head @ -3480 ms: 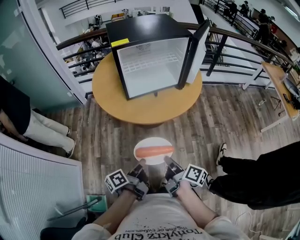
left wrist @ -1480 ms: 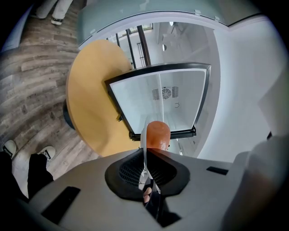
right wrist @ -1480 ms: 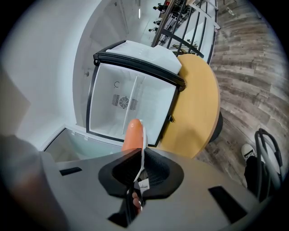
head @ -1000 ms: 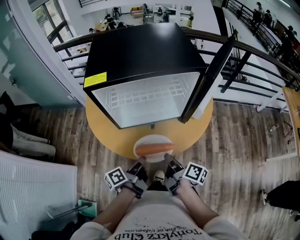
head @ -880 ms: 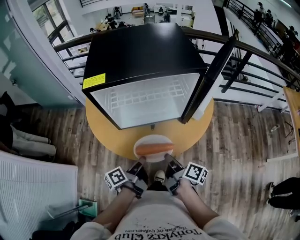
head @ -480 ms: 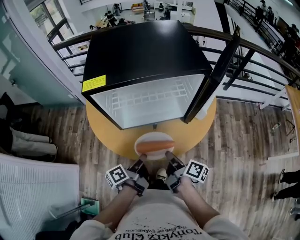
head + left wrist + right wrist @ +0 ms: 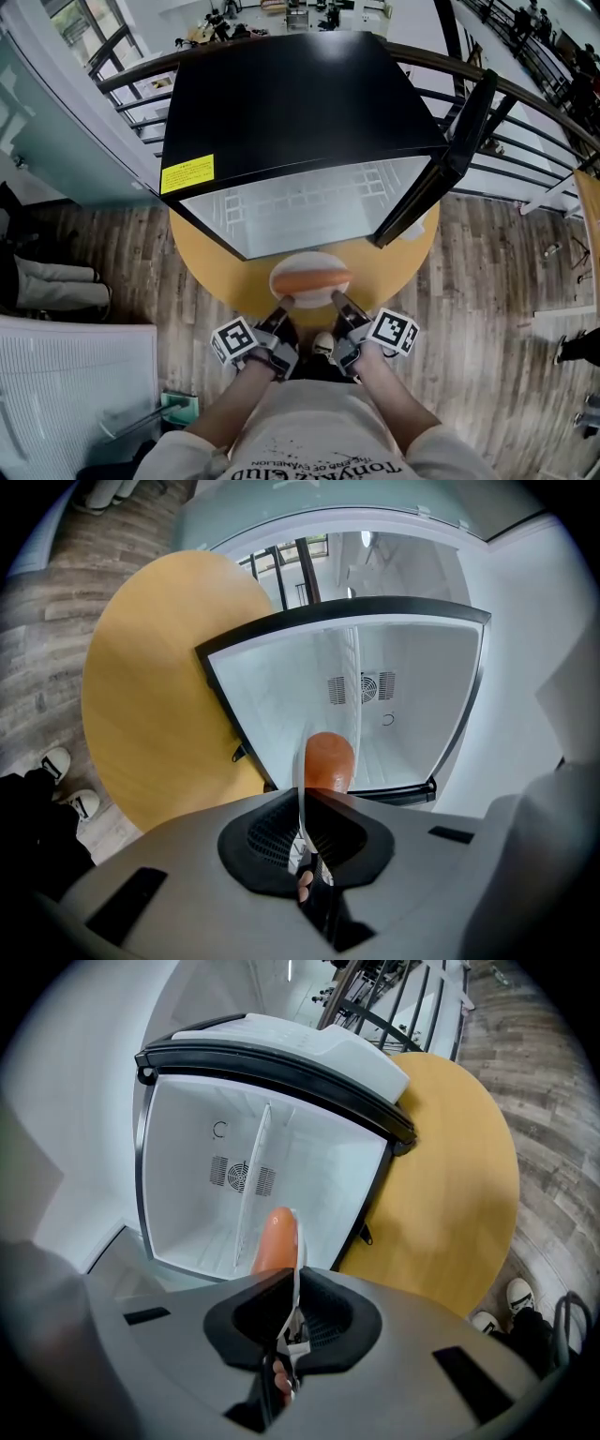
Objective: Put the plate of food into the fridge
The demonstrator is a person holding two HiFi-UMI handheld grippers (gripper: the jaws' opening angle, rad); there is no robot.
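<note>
A white plate (image 7: 309,277) carrying an orange sausage (image 7: 310,279) hangs level over the near edge of the round table. My left gripper (image 7: 284,305) is shut on the plate's near-left rim and my right gripper (image 7: 335,301) is shut on its near-right rim. In the left gripper view the plate (image 7: 302,789) runs edge-on between the jaws, with the sausage (image 7: 329,760) beyond it. The right gripper view shows the same rim (image 7: 296,1269) and sausage (image 7: 275,1239). Just beyond stands the black mini fridge (image 7: 281,103) with its door (image 7: 448,159) swung open to the right and its white inside (image 7: 309,211) bare.
The fridge stands on a round wooden table (image 7: 211,267) over a wood-plank floor. A wire shelf (image 7: 251,1180) crosses the fridge's inside. Black railings (image 7: 525,103) run behind. A person's legs (image 7: 47,281) are at the left, and my shoes (image 7: 322,347) show below the plate.
The fridge and table have drawn closer and larger in the head view. The plate, held the same way in both grippers, now hangs over the table edge right before the fridge opening.
</note>
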